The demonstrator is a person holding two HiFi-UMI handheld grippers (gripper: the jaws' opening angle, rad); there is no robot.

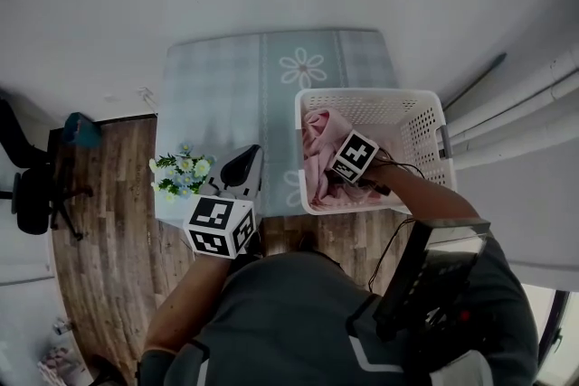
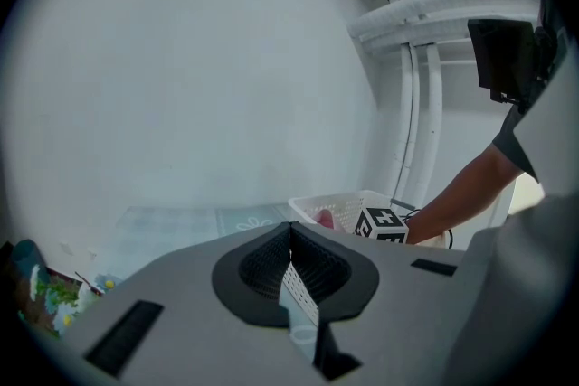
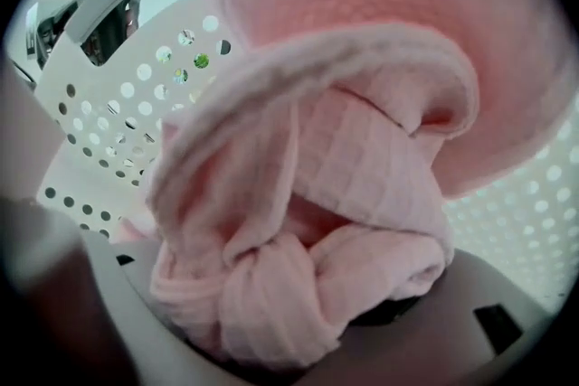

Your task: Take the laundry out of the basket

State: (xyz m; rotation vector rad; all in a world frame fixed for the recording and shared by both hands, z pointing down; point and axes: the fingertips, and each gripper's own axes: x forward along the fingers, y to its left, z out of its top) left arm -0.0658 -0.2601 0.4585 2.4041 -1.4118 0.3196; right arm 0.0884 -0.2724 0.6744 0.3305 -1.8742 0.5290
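A white perforated laundry basket [image 1: 366, 92] stands on the table's right side. Pink cloth [image 1: 318, 136] lies bunched against its left wall. My right gripper [image 1: 336, 169] reaches down into the basket onto that cloth. In the right gripper view the pink cloth [image 3: 344, 167] fills the frame, its folds squeezed together between the jaws of the right gripper [image 3: 289, 321], with the basket wall [image 3: 109, 104] behind. My left gripper [image 1: 244, 160] hangs over the table's near edge, left of the basket. Its jaws meet with nothing in them in the left gripper view [image 2: 289, 262], which also shows the basket [image 2: 348, 205] beyond.
A pale blue cloth with a flower print [image 1: 244, 77] covers the table. A small bunch of flowers [image 1: 181, 172] sits at its near left corner, close to my left gripper. White pipes [image 1: 525, 113] run along the wall to the right. A black chair [image 1: 32, 185] stands on the wooden floor at left.
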